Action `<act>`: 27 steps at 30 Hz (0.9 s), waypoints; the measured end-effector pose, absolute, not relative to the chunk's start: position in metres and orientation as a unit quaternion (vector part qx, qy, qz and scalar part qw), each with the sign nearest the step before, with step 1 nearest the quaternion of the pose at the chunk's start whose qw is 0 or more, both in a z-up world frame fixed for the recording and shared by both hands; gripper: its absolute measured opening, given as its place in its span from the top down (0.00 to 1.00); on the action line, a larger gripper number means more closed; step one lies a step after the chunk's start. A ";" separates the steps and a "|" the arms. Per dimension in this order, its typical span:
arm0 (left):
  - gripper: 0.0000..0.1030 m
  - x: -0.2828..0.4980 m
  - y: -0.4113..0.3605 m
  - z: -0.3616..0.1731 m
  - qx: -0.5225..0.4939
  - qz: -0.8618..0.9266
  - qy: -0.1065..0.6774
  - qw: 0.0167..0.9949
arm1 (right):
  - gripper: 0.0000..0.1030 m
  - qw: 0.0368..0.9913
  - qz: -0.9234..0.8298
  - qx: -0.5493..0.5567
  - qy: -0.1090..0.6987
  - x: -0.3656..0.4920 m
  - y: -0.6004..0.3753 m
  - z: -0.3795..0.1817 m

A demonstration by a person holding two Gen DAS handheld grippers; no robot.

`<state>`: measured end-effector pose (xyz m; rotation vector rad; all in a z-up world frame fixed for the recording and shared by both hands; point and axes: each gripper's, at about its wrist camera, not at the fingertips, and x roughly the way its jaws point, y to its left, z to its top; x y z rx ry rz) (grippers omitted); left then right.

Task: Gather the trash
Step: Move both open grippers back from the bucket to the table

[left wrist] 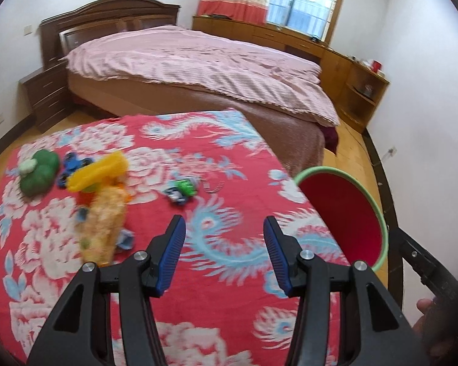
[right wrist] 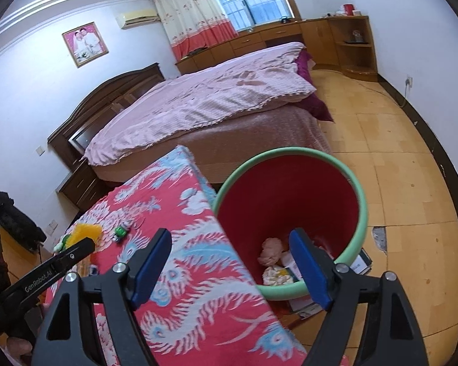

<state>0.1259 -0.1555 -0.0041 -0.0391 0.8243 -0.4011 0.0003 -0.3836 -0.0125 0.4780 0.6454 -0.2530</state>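
A table under a red floral cloth [left wrist: 216,268] holds scattered items: a crumpled yellowish wrapper [left wrist: 102,228], a small blue scrap [left wrist: 125,239], a green toy car [left wrist: 183,189], a yellow plastic toy [left wrist: 97,174], a blue spinner [left wrist: 73,164] and a green plush [left wrist: 39,172]. My left gripper [left wrist: 224,231] is open and empty above the cloth. A red bin with a green rim [right wrist: 363,210] stands on the floor beside the table, with crumpled trash [right wrist: 271,251] inside. My right gripper [right wrist: 230,245] is open and empty over the table edge and the bin.
A bed with a pink cover [left wrist: 198,67] stands behind the table. Wooden cabinets [left wrist: 360,85] line the far wall under the window. A nightstand [left wrist: 44,97] is left of the bed. Papers [right wrist: 361,263] lie on the yellow floor by the bin.
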 end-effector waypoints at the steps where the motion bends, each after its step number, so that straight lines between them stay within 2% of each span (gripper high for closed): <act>1: 0.48 0.127 -0.152 -0.005 -0.022 -0.189 0.398 0.897 | 0.21 0.913 -0.120 0.230 0.316 0.001 -0.379 -0.013; 15: 0.48 0.155 -0.072 -0.030 -0.055 -0.096 0.418 0.902 | 0.21 0.908 -0.087 0.213 0.350 0.020 -0.343 -0.024; 27: 0.48 0.171 -0.056 -0.061 -0.053 -0.087 0.454 0.885 | 0.21 0.901 -0.075 0.201 0.377 0.037 -0.326 -0.036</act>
